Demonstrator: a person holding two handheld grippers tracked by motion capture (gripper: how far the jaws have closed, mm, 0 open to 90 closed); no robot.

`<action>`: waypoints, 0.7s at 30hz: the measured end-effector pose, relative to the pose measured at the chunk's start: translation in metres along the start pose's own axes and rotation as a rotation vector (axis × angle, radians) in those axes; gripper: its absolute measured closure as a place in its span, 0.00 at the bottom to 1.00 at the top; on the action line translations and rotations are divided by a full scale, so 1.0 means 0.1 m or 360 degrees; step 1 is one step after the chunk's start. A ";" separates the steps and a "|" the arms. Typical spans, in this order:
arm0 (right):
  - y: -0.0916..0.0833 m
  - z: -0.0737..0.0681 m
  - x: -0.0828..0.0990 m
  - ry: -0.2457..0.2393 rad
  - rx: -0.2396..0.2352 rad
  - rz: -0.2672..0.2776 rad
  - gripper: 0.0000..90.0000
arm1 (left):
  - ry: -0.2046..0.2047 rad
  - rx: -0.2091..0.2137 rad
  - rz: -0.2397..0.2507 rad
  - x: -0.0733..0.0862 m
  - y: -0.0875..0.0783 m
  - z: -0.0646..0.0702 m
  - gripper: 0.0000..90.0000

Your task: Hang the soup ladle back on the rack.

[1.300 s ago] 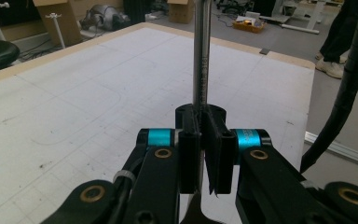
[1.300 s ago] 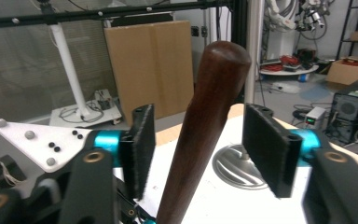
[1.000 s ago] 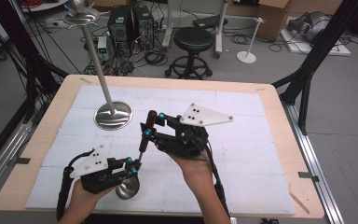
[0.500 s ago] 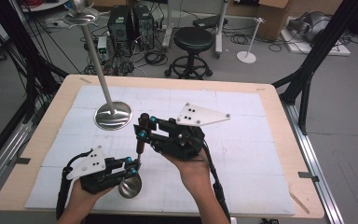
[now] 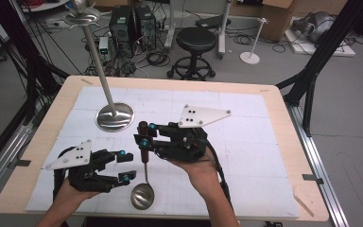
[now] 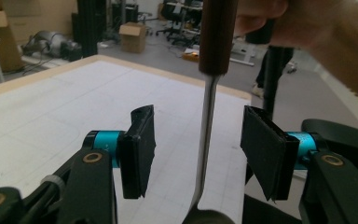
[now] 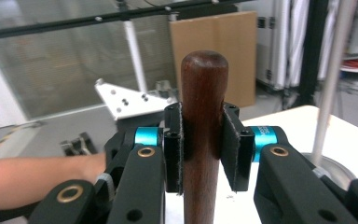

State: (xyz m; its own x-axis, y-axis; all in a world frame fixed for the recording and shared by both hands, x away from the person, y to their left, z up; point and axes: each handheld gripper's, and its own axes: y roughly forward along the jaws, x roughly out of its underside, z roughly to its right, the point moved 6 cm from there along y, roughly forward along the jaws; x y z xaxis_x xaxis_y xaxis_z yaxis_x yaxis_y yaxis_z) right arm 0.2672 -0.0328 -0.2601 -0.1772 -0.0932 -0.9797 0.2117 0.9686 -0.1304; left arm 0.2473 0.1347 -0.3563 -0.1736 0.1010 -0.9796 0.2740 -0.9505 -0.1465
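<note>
A ladle with a dark wooden handle [image 5: 143, 128] and a steel bowl [image 5: 142, 196] hangs upright over the near part of the white mat. My right gripper [image 5: 143, 135] is shut on the handle [image 7: 204, 93], with both pads pressed against the wood [image 7: 204, 149]. My left gripper [image 5: 124, 167] sits lower and to the left, and its jaws have just been opening. The thin steel shaft [image 6: 207, 121] runs between its pads [image 6: 140, 149], touching neither. In the left gripper view the gripper [image 6: 198, 154] stands open around that shaft.
A steel stand with a round base [image 5: 115, 117] and a slanted pole [image 5: 97, 56] rises at the back left of the mat; its pole [image 7: 331, 79] is close to the right gripper's right side. The wooden table edge [image 5: 283, 142] frames the mat.
The left jaws have opened off the ladle's shaft and the left hand has drawn slightly away. The ladle now hangs straight from the right gripper, its bowl swung a little to the right.
</note>
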 end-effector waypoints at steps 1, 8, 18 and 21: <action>0.00 0.00 0.00 -0.0007 -0.0027 0.0001 0.81 | 0.0003 0.0019 0.0020 -0.03 -0.01 0.00 0.50; -0.01 -0.01 0.03 -0.0056 -0.0162 0.0014 0.81 | 0.0030 0.0127 0.0037 -0.14 0.04 0.06 0.49; 0.03 -0.07 0.05 -0.0128 -0.0348 0.0001 0.81 | 0.0048 0.0227 0.0028 -0.20 0.21 0.11 0.54; 0.04 -0.08 0.06 -0.0132 -0.0372 0.0001 0.81 | 0.0047 0.0242 0.0054 -0.22 0.23 0.11 0.59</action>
State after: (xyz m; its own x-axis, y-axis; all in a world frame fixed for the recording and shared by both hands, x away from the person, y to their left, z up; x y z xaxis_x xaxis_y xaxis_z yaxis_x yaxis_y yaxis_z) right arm 0.2588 -0.0277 -0.2655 -0.0956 -0.1016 -0.9902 -0.0182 0.9948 -0.1003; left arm 0.2470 0.1072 -0.3368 -0.1384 0.0745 -0.9876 0.1324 -0.9868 -0.0930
